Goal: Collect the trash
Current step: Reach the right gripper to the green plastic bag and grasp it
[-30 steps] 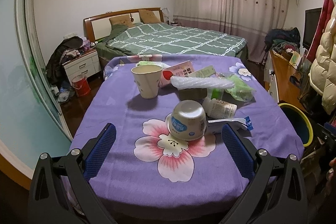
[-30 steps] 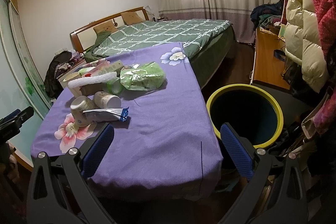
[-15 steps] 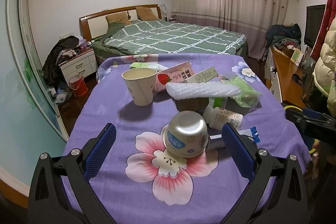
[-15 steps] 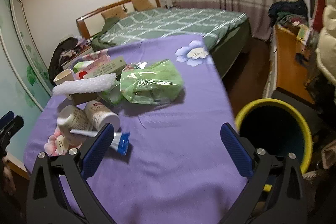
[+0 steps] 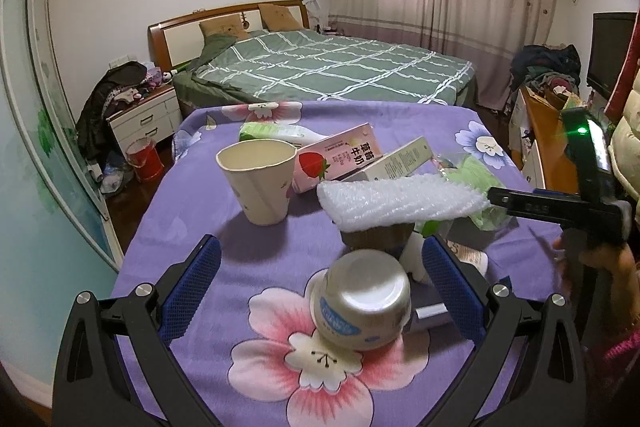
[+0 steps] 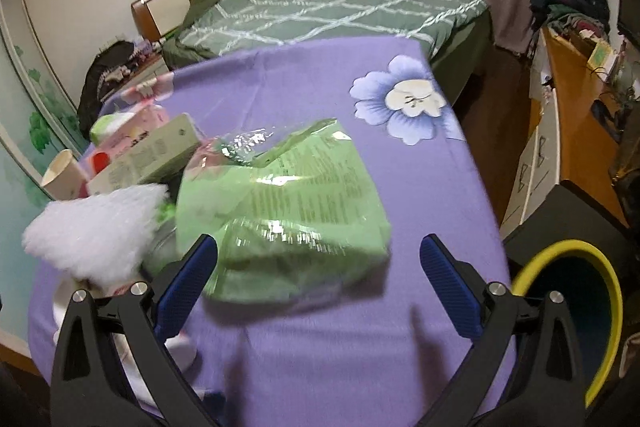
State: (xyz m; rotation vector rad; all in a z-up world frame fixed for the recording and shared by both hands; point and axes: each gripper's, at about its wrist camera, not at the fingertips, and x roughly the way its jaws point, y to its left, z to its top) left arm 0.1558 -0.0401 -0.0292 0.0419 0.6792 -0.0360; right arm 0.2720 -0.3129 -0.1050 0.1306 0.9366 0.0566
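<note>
Both grippers have their blue fingers spread wide apart, and nothing is held in either one. From there I go from big things to small.

The bed (image 5: 332, 67) with its green checked cover fills the back of the room at 12 o'clock. In front of it stands the table under a purple flower cloth (image 6: 312, 99), and all the trash lies on it. Down at 4 o'clock from the table, on the floor, sits the bin with a yellow rim (image 6: 608, 291).

The green plastic bag (image 6: 288, 199) is the biggest piece of trash. It lies crumpled right between the fingers of the right gripper (image 6: 318, 283), a bit ahead of them and near the left one. At 9 o'clock from the bag is a white bubble wrap roll (image 5: 400, 203), resting on top of a brown thing I cannot make out. Behind the roll lean a pink strawberry milk carton (image 5: 340, 159) and a pale flat box (image 5: 404, 159).

The paper cup (image 5: 260, 183) stands upright at 10 o'clock from the left gripper (image 5: 316, 291). A small white tub (image 5: 360, 307) lies tipped on its side between the left gripper's fingers, on a pink flower print. It touches neither finger.
</note>
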